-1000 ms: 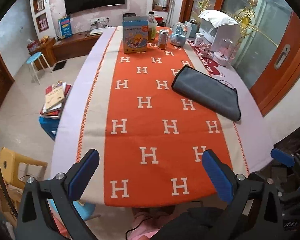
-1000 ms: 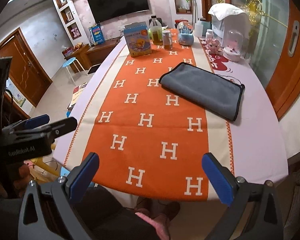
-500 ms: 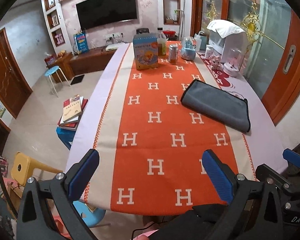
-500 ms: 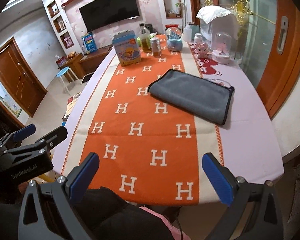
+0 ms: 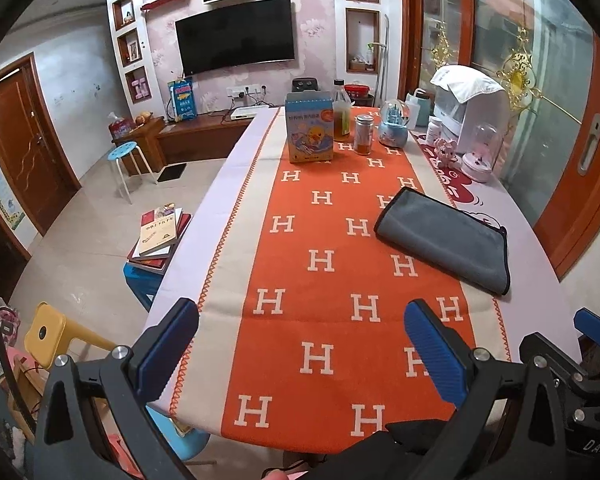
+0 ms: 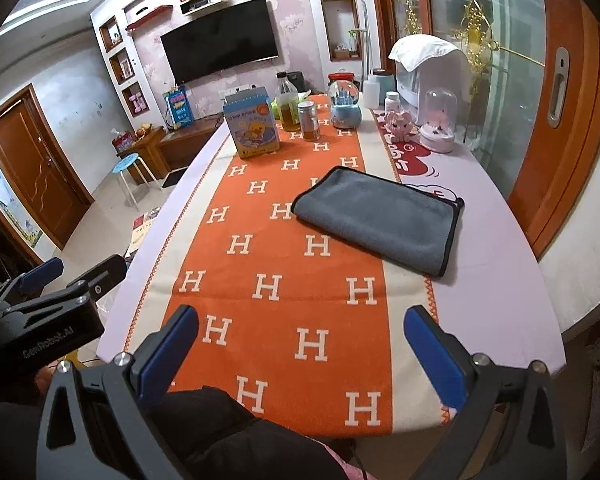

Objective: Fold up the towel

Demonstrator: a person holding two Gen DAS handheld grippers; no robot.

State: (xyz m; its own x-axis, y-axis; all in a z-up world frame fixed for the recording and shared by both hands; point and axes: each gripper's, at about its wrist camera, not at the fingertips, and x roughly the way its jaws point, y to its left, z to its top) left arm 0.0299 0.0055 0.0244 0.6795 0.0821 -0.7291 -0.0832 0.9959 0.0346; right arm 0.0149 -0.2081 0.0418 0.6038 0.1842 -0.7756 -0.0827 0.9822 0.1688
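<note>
A grey towel with a dark edge lies folded flat on the right side of the table, half on the orange runner; it also shows in the right wrist view. My left gripper is open and empty, held above the table's near edge, well short of the towel. My right gripper is open and empty, also back over the near edge. The left gripper's body shows at the left of the right wrist view.
At the table's far end stand a blue box, an oil bottle, a jar, a snow globe and a white appliance. Left of the table are books on a blue stool and a yellow stool.
Both grippers have pulled back and tilted up from the table, so more of the room shows. The towel has not moved. Both stay open.
</note>
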